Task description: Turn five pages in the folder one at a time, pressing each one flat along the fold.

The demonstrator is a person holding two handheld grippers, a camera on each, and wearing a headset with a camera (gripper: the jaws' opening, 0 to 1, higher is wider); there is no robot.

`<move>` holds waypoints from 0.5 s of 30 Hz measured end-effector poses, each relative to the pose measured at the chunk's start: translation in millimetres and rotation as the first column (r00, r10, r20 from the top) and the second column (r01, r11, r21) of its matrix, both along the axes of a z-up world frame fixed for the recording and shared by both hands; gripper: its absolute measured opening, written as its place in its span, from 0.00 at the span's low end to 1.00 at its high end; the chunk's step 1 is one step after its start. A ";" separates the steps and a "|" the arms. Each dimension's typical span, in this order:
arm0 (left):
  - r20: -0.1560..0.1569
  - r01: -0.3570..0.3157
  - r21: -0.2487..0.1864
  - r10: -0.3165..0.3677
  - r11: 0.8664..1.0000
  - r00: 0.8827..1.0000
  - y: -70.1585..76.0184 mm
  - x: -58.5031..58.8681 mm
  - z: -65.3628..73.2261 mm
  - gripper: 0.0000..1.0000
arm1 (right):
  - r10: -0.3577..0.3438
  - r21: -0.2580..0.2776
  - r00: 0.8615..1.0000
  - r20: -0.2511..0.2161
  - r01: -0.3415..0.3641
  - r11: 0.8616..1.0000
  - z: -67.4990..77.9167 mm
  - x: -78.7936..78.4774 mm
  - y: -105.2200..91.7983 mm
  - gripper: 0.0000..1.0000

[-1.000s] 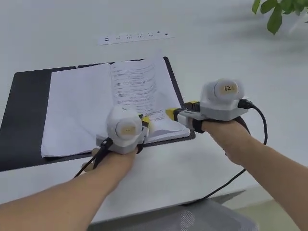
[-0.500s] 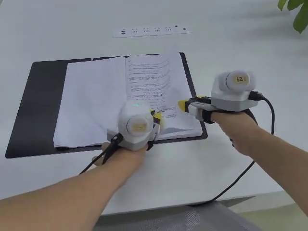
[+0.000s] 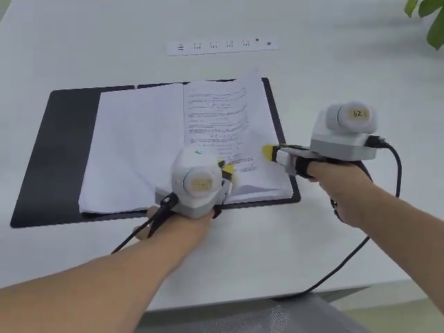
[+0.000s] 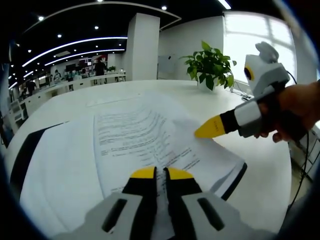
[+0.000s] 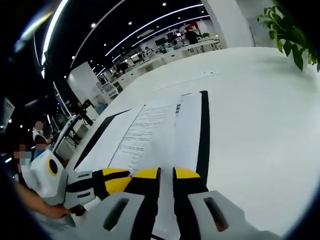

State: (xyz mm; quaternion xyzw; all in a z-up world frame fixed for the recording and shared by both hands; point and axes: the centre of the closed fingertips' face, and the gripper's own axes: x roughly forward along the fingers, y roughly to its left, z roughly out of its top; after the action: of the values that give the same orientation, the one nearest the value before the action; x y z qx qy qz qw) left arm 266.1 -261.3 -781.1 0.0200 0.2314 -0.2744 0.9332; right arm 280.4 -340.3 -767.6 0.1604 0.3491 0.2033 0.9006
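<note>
A black folder (image 3: 55, 159) lies open on the white table, a blank left page (image 3: 139, 152) beside a printed right page (image 3: 218, 118). The far corner of the top right sheet stands up a little. My left gripper (image 3: 225, 172) is shut, its yellow tips down on the printed page (image 4: 140, 135) near the lower end of the fold. My right gripper (image 3: 267, 151) is shut too. Its tip (image 4: 207, 130) touches the right edge of the top sheet; I cannot tell whether the sheet is pinched. From the right gripper (image 5: 166, 175), the page (image 5: 150, 130) and the folder's black edge (image 5: 203, 135) run ahead.
A white power strip (image 3: 222, 46) lies beyond the folder. Green plant leaves (image 3: 427, 17) hang at the far right corner. A black cable (image 3: 361, 243) trails from the right gripper over the near table edge. Bare white table surrounds the folder.
The head camera has shifted, so the folder sits further right in the picture. My right gripper's tip has moved a little farther along the page's right edge, and the sheet's far corner has risen slightly.
</note>
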 end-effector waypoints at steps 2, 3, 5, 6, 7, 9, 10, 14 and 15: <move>-0.001 0.002 0.003 -0.002 1.000 1.000 -0.1 0.0 -0.1 0.06 | -0.013 0.018 1.000 -0.007 0.013 1.000 1.5 -0.9 -0.7 0.02; -0.002 0.003 0.004 -0.003 1.000 1.000 -0.1 -0.3 0.1 0.06 | -0.016 0.024 1.000 -0.011 0.016 1.000 1.6 -1.1 -0.9 0.01; -0.003 0.005 0.007 -0.005 1.000 1.000 -0.3 -0.1 -0.2 0.06 | -0.016 0.027 1.000 -0.013 0.016 0.999 2.5 -1.6 0.3 0.00; -0.003 0.005 0.007 -0.005 1.000 1.000 -0.3 -0.1 -0.2 0.06 | -0.019 0.031 1.000 -0.015 0.019 0.999 3.0 -1.9 0.9 0.00; -0.005 0.005 0.009 -0.005 1.000 1.000 -0.3 0.0 -0.3 0.06 | -0.024 0.035 1.000 -0.017 0.025 0.999 3.3 -1.7 1.0 0.00; -0.007 0.005 0.011 -0.004 1.000 1.000 -0.5 -0.4 0.1 0.05 | -0.036 0.047 0.999 -0.021 0.037 0.998 4.7 -1.4 2.0 0.00; -0.009 0.004 0.010 -0.003 1.000 1.000 -0.4 -0.2 0.0 0.05 | -0.039 0.046 0.999 -0.023 0.040 0.998 5.3 -1.4 2.3 0.00; -0.023 -0.005 -0.001 0.005 1.000 1.000 -0.6 -0.4 1.4 0.06 | -0.058 0.030 0.998 -0.017 0.059 0.998 8.1 -1.6 3.2 0.00; -0.030 -0.010 -0.010 0.009 1.000 1.000 -0.7 -0.7 2.1 0.06 | -0.062 0.026 0.998 -0.012 0.062 0.998 8.9 -1.5 2.9 0.00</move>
State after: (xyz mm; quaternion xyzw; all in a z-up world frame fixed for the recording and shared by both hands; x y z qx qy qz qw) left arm 265.4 -262.1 -778.9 0.0101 0.2441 -0.2714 0.9309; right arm 278.9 -337.4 -758.7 0.1842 0.3465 0.1788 0.9023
